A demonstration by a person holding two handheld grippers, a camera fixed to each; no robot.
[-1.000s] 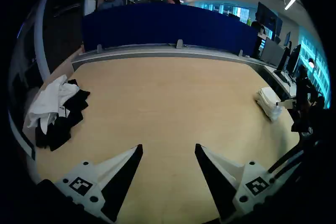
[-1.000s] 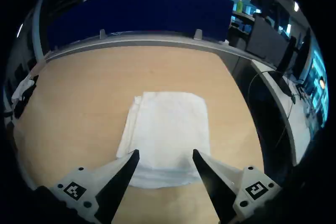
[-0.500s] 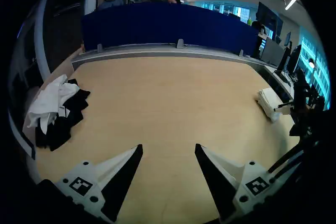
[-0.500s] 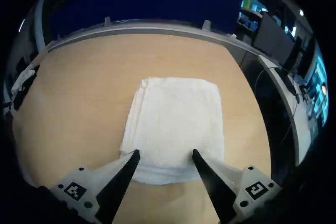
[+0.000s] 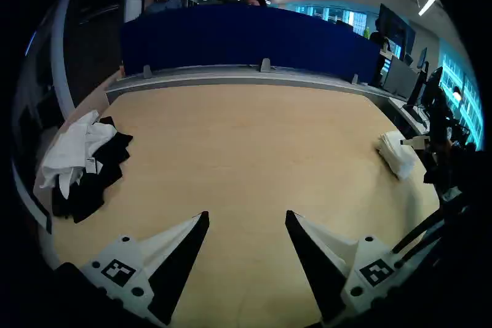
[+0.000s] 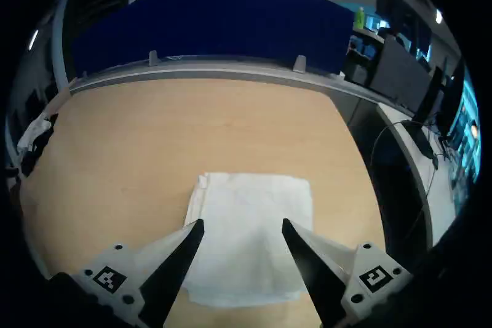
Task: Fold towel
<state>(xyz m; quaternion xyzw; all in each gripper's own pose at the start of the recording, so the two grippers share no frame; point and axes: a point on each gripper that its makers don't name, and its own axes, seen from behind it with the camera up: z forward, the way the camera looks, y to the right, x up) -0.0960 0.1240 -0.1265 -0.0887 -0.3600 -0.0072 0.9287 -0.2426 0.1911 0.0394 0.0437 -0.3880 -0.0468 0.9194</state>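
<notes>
A folded white towel (image 6: 249, 236) lies flat near the worktop's (image 5: 246, 137) right edge. The right gripper (image 6: 242, 221), fingers open and empty, has drawn back above it. The left gripper (image 5: 246, 212) stays open mid-worktop. Folding looks finished.

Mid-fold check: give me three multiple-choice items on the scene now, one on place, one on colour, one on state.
1. The folded towel lies: A) on the floor B) just ahead of the right tongs C) on a chair.
2. The cloth pile is: A) white and black B) red C) green.
3. The left tongs are: A) shut on the towel B) shut on a cloth C) open, empty.
B: it shows between their open fingers. A: white cloth beside black ones. C: bare table shows between the fingers.
</notes>
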